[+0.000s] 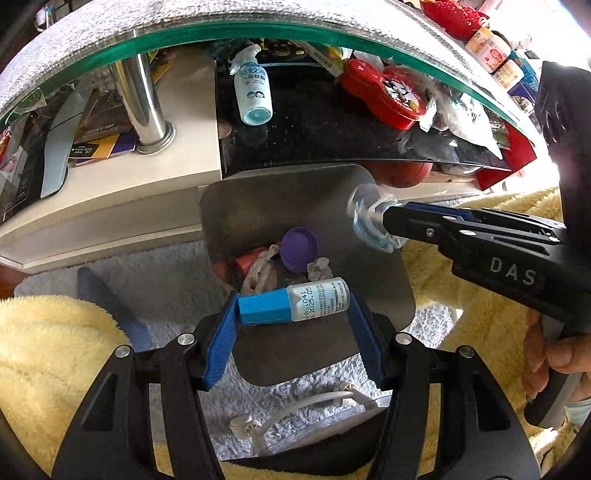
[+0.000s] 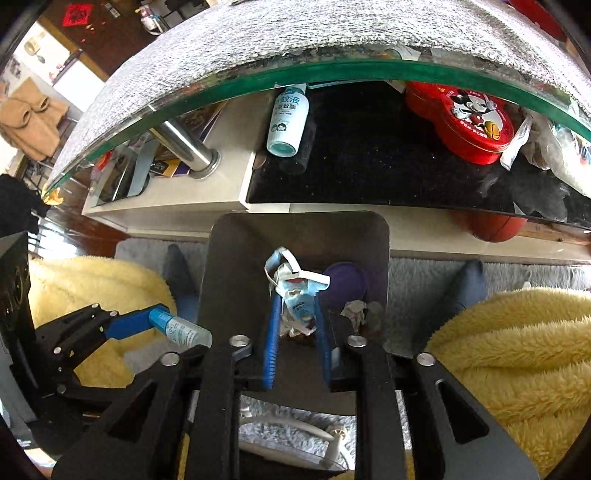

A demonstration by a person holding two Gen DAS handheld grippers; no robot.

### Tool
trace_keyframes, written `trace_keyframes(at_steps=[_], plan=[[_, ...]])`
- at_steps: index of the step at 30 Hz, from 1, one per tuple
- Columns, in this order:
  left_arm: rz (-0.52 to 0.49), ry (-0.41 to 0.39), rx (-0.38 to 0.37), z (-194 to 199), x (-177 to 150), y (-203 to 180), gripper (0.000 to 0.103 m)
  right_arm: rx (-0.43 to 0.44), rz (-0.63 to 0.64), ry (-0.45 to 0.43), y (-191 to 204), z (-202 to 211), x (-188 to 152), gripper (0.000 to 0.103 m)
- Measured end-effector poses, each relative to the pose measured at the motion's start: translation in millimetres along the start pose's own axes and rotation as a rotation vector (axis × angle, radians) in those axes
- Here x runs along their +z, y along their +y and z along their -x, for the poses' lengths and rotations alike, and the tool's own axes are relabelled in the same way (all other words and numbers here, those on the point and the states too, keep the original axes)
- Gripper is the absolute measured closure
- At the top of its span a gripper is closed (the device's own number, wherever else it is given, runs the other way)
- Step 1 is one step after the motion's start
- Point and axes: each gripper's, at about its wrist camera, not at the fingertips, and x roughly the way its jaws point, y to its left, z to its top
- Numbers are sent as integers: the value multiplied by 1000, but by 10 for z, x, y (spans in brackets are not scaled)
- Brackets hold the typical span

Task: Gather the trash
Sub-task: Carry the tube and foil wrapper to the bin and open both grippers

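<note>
A steel trash bin [image 1: 236,206] stands on the rug below both grippers. In it lie a purple cap [image 1: 299,249] and crumpled scraps. My left gripper [image 1: 293,302] is shut on a small clear bottle [image 1: 314,301] with a blue cap, held sideways over the bin's near rim. From the right, my right gripper [image 1: 386,221] reaches over the bin with a crumpled blue-and-white wrapper [image 1: 365,218] at its tips. In the right wrist view the wrapper [image 2: 295,291] sits between the blue pads of my right gripper [image 2: 295,301], above the bin [image 2: 236,266]. The bottle [image 2: 183,330] shows at the left.
A glass-topped coffee table [image 1: 221,31] with a grey cover rises just behind the bin. Its lower shelf holds a spray bottle [image 1: 251,92] and a red tin [image 1: 384,92]. Yellow fleece-covered legs [image 2: 517,350] flank the bin. A white cable [image 1: 295,406] lies on the grey rug.
</note>
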Motion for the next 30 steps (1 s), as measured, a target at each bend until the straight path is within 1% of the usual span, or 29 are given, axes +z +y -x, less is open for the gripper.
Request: trace_keyframes(at_steps=[1, 3, 4, 6, 8, 9, 10, 11, 13, 14, 16, 21, 23, 27, 30], plan=[[1, 3, 1, -5, 5, 9, 47, -1, -5, -4, -13, 7, 8, 56], [5, 4, 3, -5, 18, 30, 39, -6, -14, -11, -31, 23, 37, 55], [7, 3, 5, 0, 32, 33, 37, -4, -22, -16, -49, 41, 56, 55], [9, -4, 10, 21, 60, 46, 27, -1, -29, -24, -73, 77, 91, 54], [12, -17, 13, 63, 102, 65, 21, -7, -32, -38, -82, 126, 130, 45], [14, -23, 15, 86, 122, 74, 18, -11, -32, -46, -84, 152, 151, 38], [18, -34, 17, 122, 152, 89, 16, -15, -30, -52, -84, 180, 176, 33], [22, -43, 19, 155, 176, 104, 14, -17, -28, -55, -87, 200, 192, 31], [29, -59, 20, 225, 218, 129, 10, -20, -19, -63, -79, 261, 240, 21], [34, -70, 22, 267, 245, 142, 8, -20, -14, -69, -83, 293, 257, 20], [42, -92, 30, 356, 311, 164, 8, -21, -7, -82, -73, 362, 315, 13], [26, -150, 37, 583, 512, 160, 8, 6, -21, -131, -79, 562, 522, 12], [17, -175, 42, 692, 631, 155, 8, 9, -22, -168, -86, 690, 674, 12], [18, -207, 48, 827, 876, 198, 8, -10, -17, -239, -131, 910, 1003, 12], [20, -219, 59, 878, 1134, 261, 8, -32, -25, -265, -165, 974, 1264, 12]])
